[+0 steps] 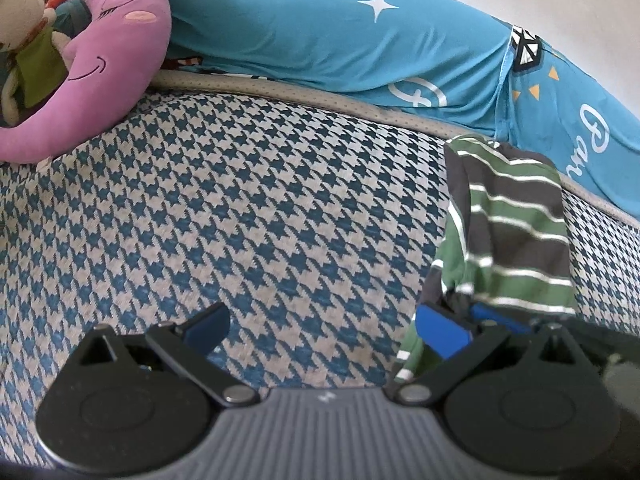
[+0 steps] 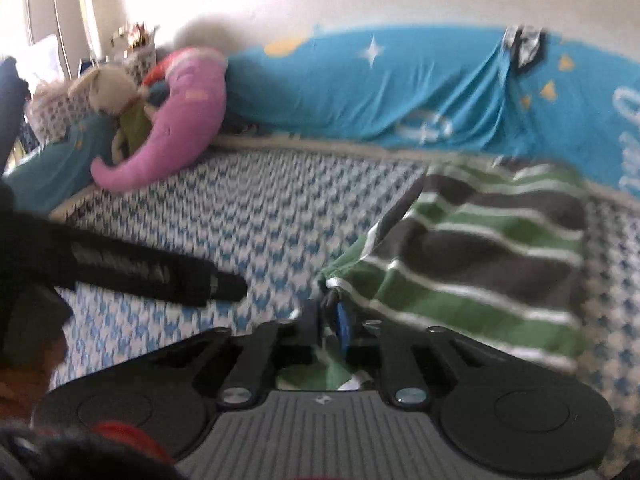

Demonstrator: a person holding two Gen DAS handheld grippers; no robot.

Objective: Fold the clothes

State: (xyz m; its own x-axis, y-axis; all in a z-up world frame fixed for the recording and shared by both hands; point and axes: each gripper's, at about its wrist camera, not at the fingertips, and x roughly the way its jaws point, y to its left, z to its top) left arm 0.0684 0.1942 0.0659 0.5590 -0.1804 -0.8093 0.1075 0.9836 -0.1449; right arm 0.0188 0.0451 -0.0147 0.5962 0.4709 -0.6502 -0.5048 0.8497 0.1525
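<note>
The left gripper [image 1: 326, 330] is spread wide, with its two blue-padded fingers far apart. The left finger hangs over bare mattress [image 1: 224, 216]; the right finger's pad [image 1: 440, 330] touches the near edge of the striped garment [image 1: 516, 240] but clamps nothing.

The right gripper [image 2: 330, 324] is closed, its fingers pinching a corner of the striped garment [image 2: 480, 248] between the pads. Green fabric also shows beneath the linkage, close to the camera. The right wrist view is motion-blurred, so fine detail of the grip cannot be read.

The garment has green, dark grey and thin white stripes. It lies bunched toward the right side of the mattress, its far end close to the mattress's beige piped border [image 1: 320, 96].

The mattress carries a blue-and-white houndstooth cover. Along its far edge, against the wall, lies a turquoise quilt [image 1: 320, 36] with star print. At the far left corner rest a pink moon-shaped plush cushion [image 1: 116, 52] and a beige stuffed toy [image 1: 24, 8].
</note>
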